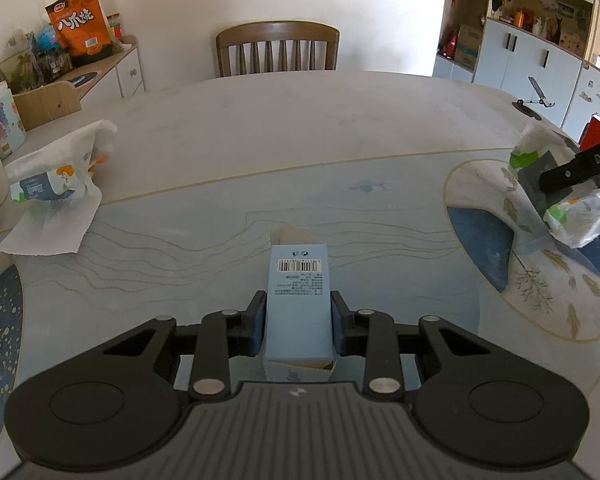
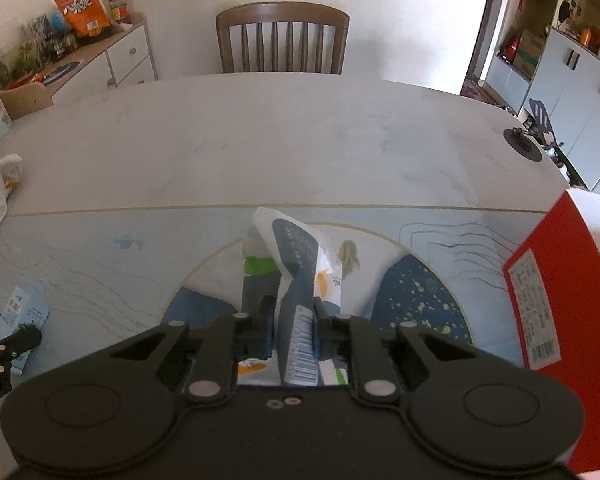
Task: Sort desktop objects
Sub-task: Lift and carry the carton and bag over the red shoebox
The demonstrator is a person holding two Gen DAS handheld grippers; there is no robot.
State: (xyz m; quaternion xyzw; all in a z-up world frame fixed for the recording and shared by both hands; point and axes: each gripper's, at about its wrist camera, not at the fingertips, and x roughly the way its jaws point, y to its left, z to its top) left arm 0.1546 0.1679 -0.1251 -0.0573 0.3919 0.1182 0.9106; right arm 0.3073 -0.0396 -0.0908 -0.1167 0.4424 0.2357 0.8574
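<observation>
Both grasps look made, so this is the pick-up step. The left gripper (image 1: 299,320) pinches a light-blue carton (image 1: 299,304) resting on the patterned table mat (image 1: 180,240); the right gripper (image 2: 294,320) clamps a crumpled tissue pack (image 2: 296,280) over the round placemat (image 2: 420,292). Next, carry the 2 items to their places without crushing either.

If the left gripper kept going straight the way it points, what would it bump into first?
Probably the table mat: the left gripper, shut on the blue box, points downward at it. Depth is unclear.
</observation>
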